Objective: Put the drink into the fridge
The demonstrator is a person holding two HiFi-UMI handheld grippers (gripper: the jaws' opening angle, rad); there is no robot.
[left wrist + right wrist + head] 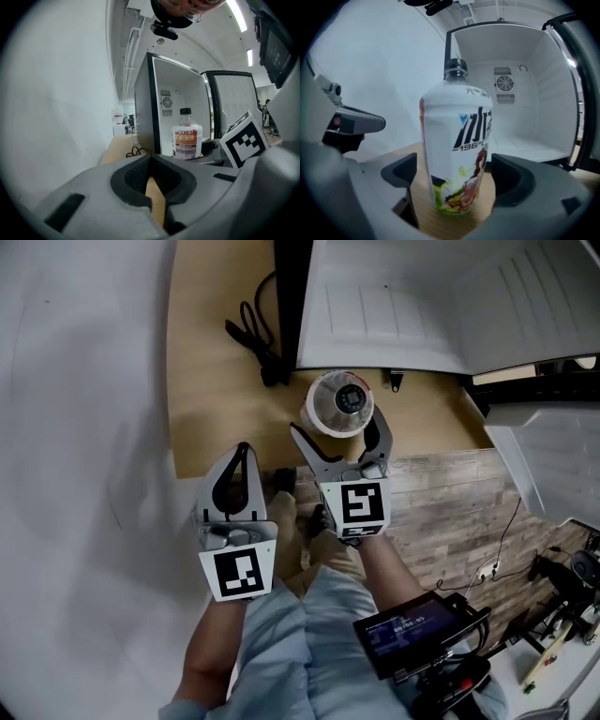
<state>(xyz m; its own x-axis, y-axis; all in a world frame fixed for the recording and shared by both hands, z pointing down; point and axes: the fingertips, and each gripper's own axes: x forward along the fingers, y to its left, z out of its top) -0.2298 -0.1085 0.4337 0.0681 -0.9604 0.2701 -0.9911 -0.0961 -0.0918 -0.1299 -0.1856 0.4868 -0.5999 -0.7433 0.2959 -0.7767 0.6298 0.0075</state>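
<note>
The drink, a white bottle with a black cap, stands upright on the light wooden tabletop just in front of the open small fridge. My right gripper is open, one jaw on each side of the bottle, and the pads do not press on it. The right gripper view shows the bottle close up between the jaws, with the empty white fridge interior behind it. My left gripper is shut on nothing, lower left of the bottle. Its view shows the bottle before the fridge.
A coiled black cable lies on the tabletop left of the fridge. A white wall runs along the left. Wood-plank floor shows at the right, with cables and a device with a lit screen near my waist.
</note>
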